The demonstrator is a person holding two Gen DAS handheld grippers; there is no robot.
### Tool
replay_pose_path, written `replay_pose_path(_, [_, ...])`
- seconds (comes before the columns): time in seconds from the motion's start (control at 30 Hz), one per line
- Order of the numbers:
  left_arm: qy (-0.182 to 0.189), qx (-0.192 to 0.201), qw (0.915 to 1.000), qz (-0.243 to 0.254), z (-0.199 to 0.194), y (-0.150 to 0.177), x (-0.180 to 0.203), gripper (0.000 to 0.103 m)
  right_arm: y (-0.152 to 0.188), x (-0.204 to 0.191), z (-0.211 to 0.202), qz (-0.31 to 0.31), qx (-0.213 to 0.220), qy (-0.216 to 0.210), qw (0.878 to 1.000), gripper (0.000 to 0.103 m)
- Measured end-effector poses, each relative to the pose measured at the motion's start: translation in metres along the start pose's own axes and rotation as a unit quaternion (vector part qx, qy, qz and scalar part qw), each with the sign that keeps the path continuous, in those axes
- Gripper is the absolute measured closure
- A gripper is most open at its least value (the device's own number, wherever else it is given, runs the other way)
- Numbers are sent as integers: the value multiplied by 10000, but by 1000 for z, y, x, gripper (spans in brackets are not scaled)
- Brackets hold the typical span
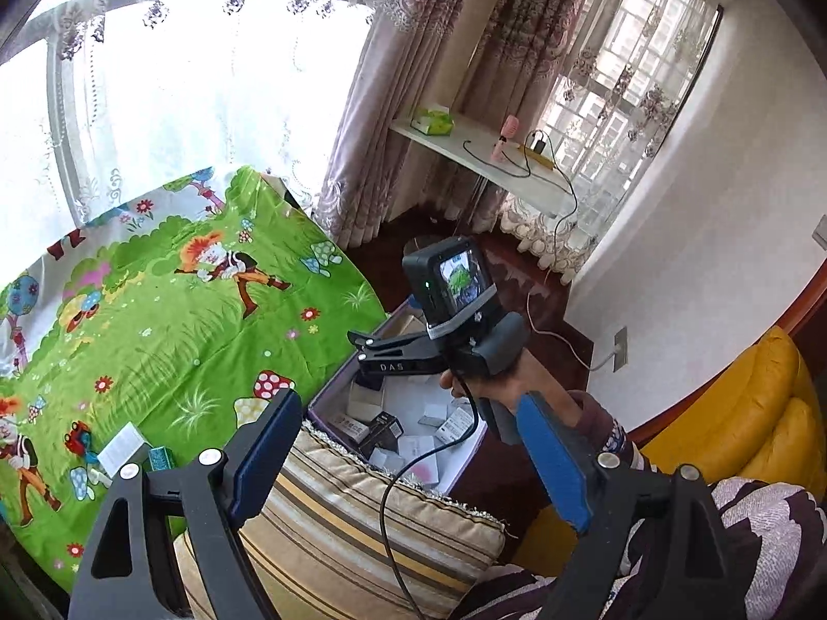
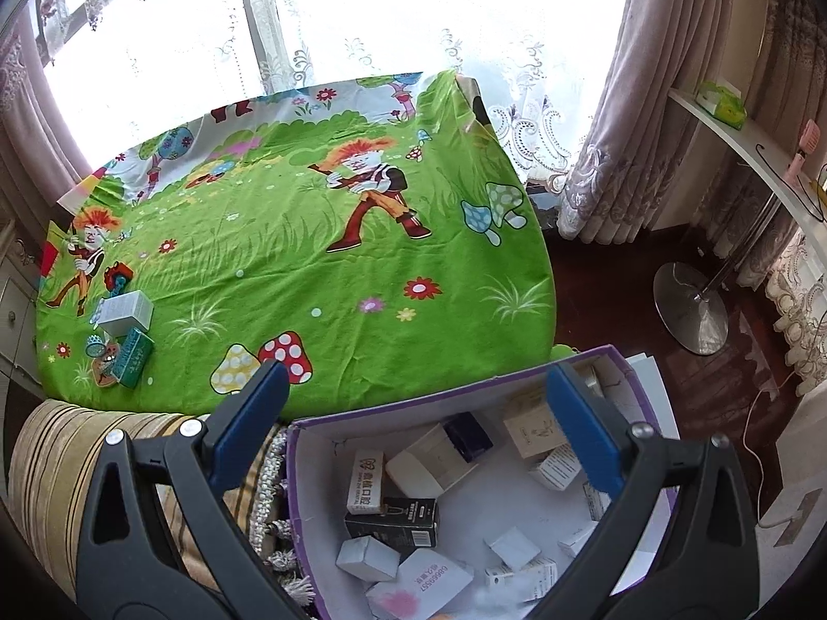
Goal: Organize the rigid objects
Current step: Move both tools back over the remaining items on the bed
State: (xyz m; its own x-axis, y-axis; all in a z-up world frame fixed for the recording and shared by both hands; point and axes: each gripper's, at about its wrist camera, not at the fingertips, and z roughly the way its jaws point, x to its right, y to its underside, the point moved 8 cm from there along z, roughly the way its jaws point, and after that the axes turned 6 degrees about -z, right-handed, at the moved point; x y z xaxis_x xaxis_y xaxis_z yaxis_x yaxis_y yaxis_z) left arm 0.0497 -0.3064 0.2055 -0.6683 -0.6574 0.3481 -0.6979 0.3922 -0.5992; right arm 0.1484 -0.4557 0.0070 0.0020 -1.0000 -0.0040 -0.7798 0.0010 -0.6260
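**Boxes wait in the purple bin while both grippers hang empty**

Picking comes next, we judge, and it falls to our right gripper point(image 2: 413, 423), which hangs over the purple bin point(image 2: 636, 361) with its blue pads spread wide and nothing between them. Small cartons lie jumbled inside: a black box point(image 2: 393, 519), a white box with red print point(image 2: 366, 480) and a tan box point(image 2: 532, 426) among them. On the green cartoon cloth point(image 2: 310, 268), well apart from the bin, a white box point(image 2: 126, 310) and a teal box point(image 2: 133, 357) sit just beside each other.

Our left gripper point(image 1: 408, 470) is also wide and holds nothing, above the striped cushion point(image 1: 336, 516).

To do this well, we should choose one carton lying clear of its neighbours, line the pads up across its narrow faces, come straight down and close only once both pads flank it.
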Motion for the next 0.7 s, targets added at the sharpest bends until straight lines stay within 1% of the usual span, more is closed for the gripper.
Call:
replay_pose_path(0.03, [29, 87, 9999, -102, -6, -2, -5, 17, -1, -5, 0, -51, 4, -16, 10000, 3])
replay_pose_path(0.07, [-138, 92, 9997, -202, -10, -2, -13, 17, -2, -8, -1, -92, 3, -30, 10000, 3])
replay_pose_path(0.1, [-182, 120, 9995, -230, -13, -2, -16, 17, -3, -12, -1, -111, 3, -48, 9999, 3])
replay_pose_path(0.13, [-107, 143, 9996, -202, -14, -5, -15, 17, -4, -14, -1, -108, 16, -67, 9999, 3])
replay_pose_path(0.17, [-67, 96, 9996, -256, -13, -6, -16, 17, -5, -16, 0, -91, 12, -93, 9999, 3])
replay_pose_path(0.23, [-188, -7, 9989, -436, -11, -10, -23, 17, -8, -20, 2, -83, -36, -103, 9999, 3])
replay_pose_path(0.33, [-210, 160, 9993, -258, -19, -11, -19, 16, -14, -27, -3, -132, 51, -131, 9998, 3])
replay_pose_path(0.43, [-190, 30, 9991, -365, -12, -4, -27, 16, -18, -34, -2, -134, 57, -158, 9998, 3])
replay_pose_path(0.47, [-256, -9, 9989, -391, -8, -2, -35, 16, -18, -38, -1, -135, 22, -180, 9997, 3])
replay_pose_path(0.53, [-225, -161, 9970, -727, 0, 3, -61, 16, -22, -50, -1, -190, 11, -292, 9994, 3])
replay_pose_path(0.57, [-315, -208, 9953, -896, 3, 5, -79, 16, -24, -57, -4, -223, 52, -337, 9992, 3])
replay_pose_path(0.7, [-753, 54, 9861, -1483, -8, 6, -160, 16, -33, -89, -12, -370, 172, -612, 9973, 3])
